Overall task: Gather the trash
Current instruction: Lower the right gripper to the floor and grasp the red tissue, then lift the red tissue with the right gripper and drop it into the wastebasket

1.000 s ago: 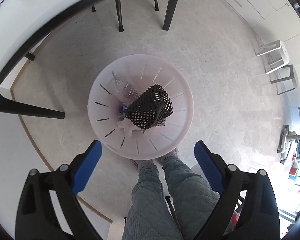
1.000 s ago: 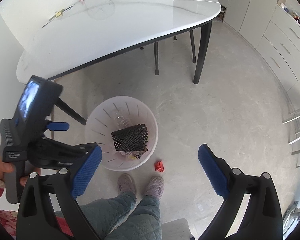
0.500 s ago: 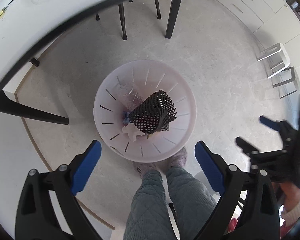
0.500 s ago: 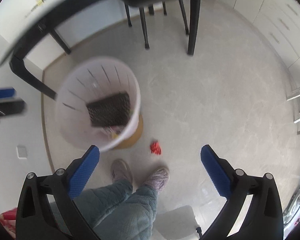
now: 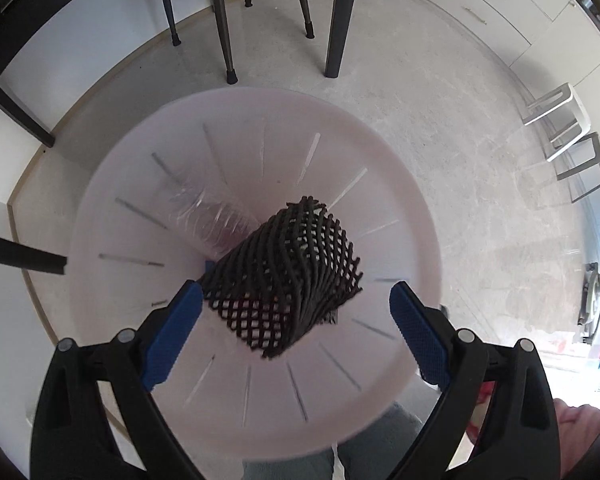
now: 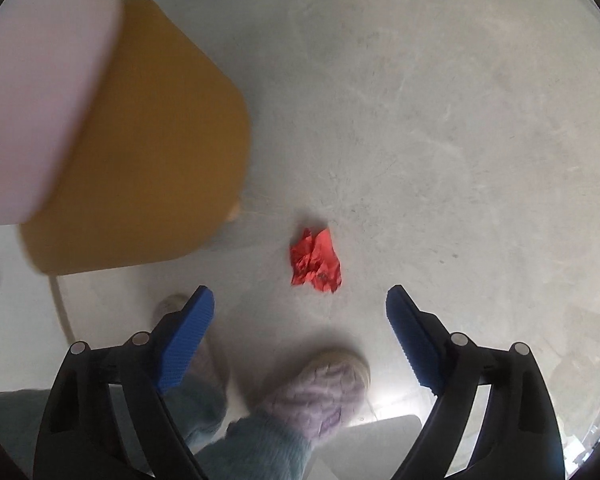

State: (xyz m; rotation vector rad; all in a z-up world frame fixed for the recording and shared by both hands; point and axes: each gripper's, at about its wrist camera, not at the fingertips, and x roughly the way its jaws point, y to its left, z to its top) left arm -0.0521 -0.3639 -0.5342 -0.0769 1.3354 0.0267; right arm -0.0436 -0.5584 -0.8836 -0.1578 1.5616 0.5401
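In the left wrist view we look almost straight down into the round pale-pink plastic waste basket with slotted walls (image 5: 400,216), which fills the middle of the frame. Our left gripper (image 5: 294,294) enters from the bottom edge, its two blue ribbed pads spread wide apart and clamped on nothing. The left pad (image 5: 172,338) sits at lower left, and its tip lies just beside the near corner of the black foam mesh sleeve (image 5: 288,276) that rests inside the basket; we cannot tell whether they touch. The right pad (image 5: 418,336) stands well clear of the mesh, over the basket's wall at lower right. A crushed clear plastic bottle (image 5: 208,216) lies in the basket up and to the left of the mesh. Dark chair and table legs (image 5: 336,20) cross the top of the frame on the pale grey floor (image 5: 460,140).

In the right wrist view the same basket shows blurred at upper left, its pink wall (image 6: 36,100) above an ochre-brown base (image 6: 152,152). The crumpled red paper scrap (image 6: 315,262) lies on the floor just below centre, to the right of the basket's base and apart from it. Our right gripper (image 6: 300,294) reaches in from the bottom with its jaws wide but closing. The scrap sits just beyond the two blue fingertips (image 6: 188,332), in line with the gap between them, touched by neither. A lilac knitted slipper (image 6: 320,384) and a teal quilted trouser leg (image 6: 256,448) fill the bottom centre.
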